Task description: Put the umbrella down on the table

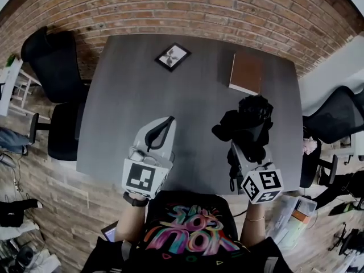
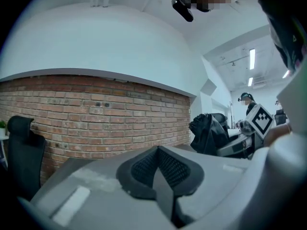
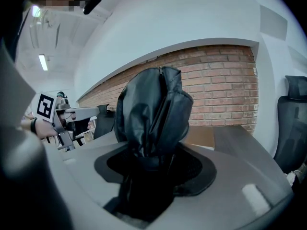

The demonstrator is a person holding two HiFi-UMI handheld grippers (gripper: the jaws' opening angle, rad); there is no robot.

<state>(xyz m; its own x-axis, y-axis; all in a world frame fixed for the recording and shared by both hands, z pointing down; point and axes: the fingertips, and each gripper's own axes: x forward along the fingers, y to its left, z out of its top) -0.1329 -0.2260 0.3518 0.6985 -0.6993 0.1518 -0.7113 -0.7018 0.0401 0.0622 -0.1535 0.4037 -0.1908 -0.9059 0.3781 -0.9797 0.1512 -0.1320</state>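
Note:
A folded black umbrella (image 1: 250,115) is over the right half of the dark grey table (image 1: 125,95). My right gripper (image 1: 247,142) is shut on its lower part. In the right gripper view the umbrella (image 3: 151,109) rises from between the jaws and hides the pads of the right gripper (image 3: 153,152). I cannot tell whether it touches the table. My left gripper (image 1: 166,121) hangs over the table's front middle, apart from the umbrella. Its jaws meet in the left gripper view with nothing between them (image 2: 157,150). The umbrella (image 2: 206,133) shows there at the right.
A small framed picture (image 1: 172,56) lies at the table's far middle and a brown notebook (image 1: 246,73) at the far right. Black office chairs stand at the left (image 1: 54,95) and at the right (image 1: 335,118). A brick wall (image 1: 187,4) runs behind the table.

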